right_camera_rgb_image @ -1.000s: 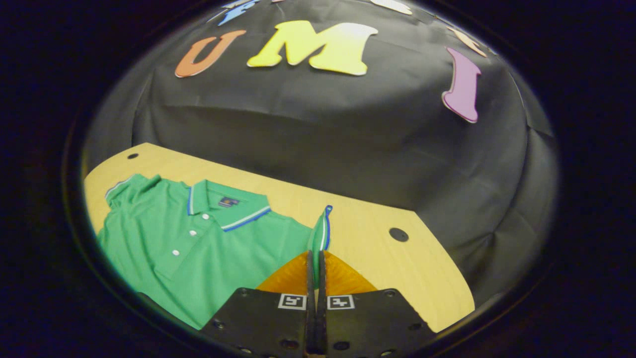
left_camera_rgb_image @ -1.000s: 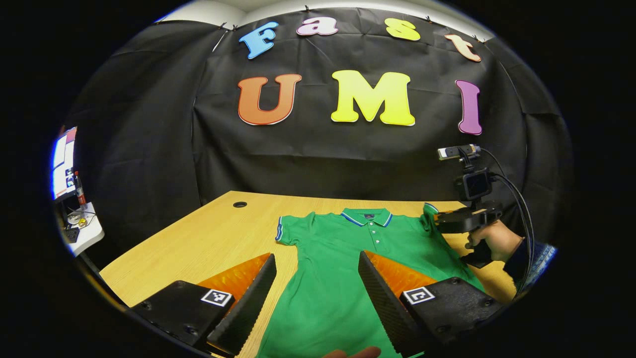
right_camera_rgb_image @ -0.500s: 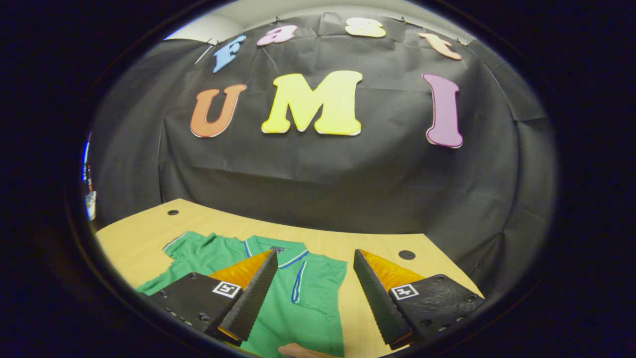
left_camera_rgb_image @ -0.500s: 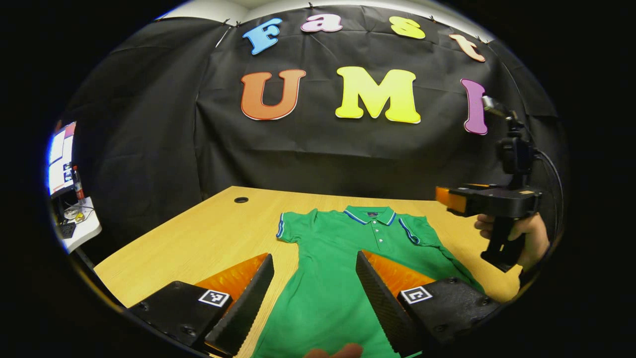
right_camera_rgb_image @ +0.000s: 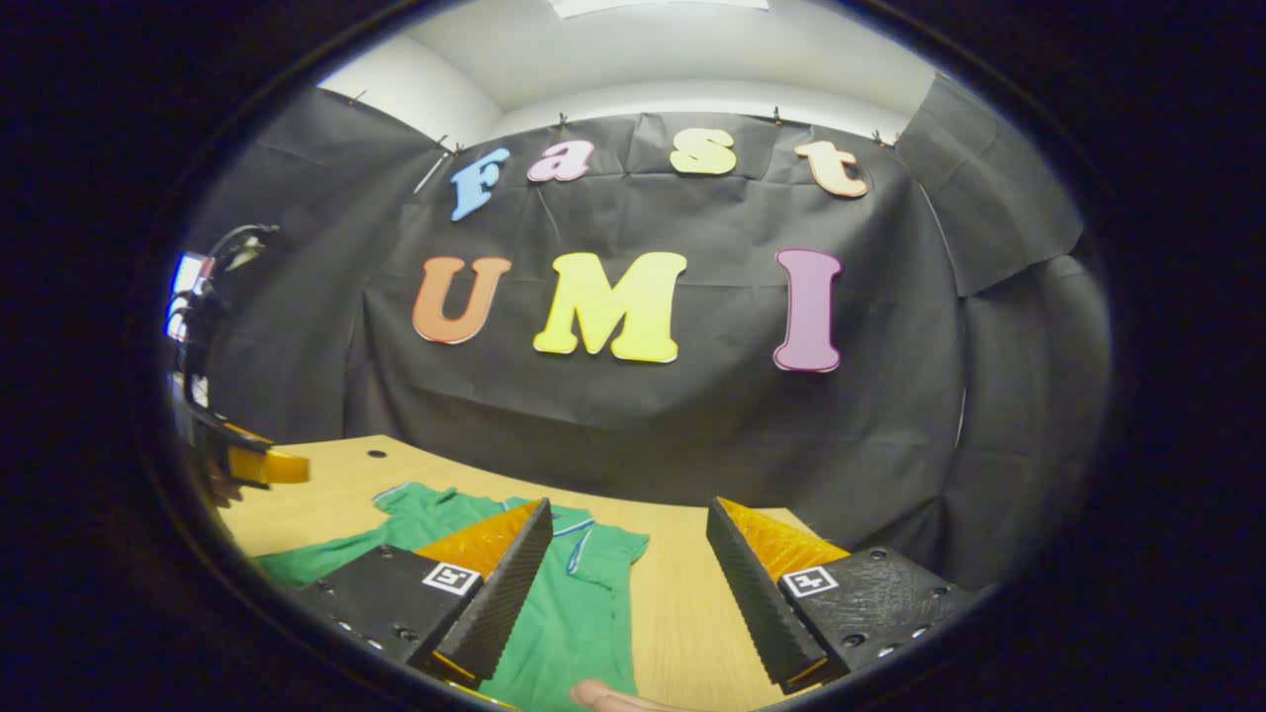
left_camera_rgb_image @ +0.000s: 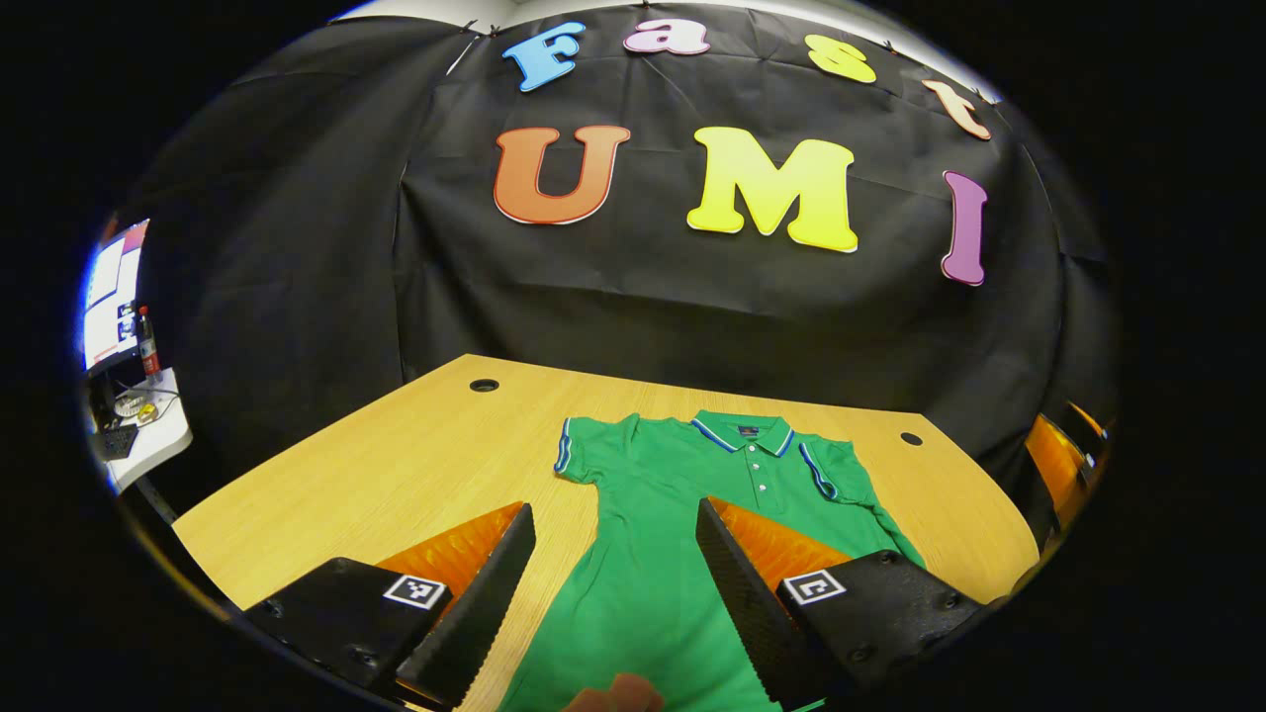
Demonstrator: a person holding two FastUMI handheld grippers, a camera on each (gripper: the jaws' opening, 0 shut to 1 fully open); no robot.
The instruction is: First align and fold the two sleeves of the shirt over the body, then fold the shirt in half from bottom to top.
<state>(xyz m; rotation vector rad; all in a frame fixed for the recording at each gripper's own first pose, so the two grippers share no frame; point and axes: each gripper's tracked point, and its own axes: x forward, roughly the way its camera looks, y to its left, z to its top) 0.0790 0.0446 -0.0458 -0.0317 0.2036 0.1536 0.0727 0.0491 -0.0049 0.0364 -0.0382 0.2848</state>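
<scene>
A green polo shirt [left_camera_rgb_image: 682, 534] with a blue-and-white trimmed collar lies flat on the wooden table [left_camera_rgb_image: 396, 465], collar toward the far wall. Its right sleeve [left_camera_rgb_image: 826, 470] is folded in over the body; its left sleeve [left_camera_rgb_image: 584, 455] is still spread out. My left gripper [left_camera_rgb_image: 613, 509] hovers open over the shirt's lower body, nothing between its fingers. In the right gripper view my right gripper [right_camera_rgb_image: 628, 506] stands open and tilted up near the shirt [right_camera_rgb_image: 584, 603], above its right edge. The left gripper [right_camera_rgb_image: 252, 463] shows at that view's left edge.
Two round cable holes [left_camera_rgb_image: 484, 385] [left_camera_rgb_image: 911, 438] sit near the table's far corners. A side desk [left_camera_rgb_image: 138, 425] with small clutter and a screen stands beyond the table's left edge. Bare wood lies on both sides of the shirt. A fingertip [left_camera_rgb_image: 613, 692] shows at the bottom.
My right gripper let go of the right sleeve, which now lies folded on the body, then opened, drew back and tilted up. My left gripper barely shifted.
</scene>
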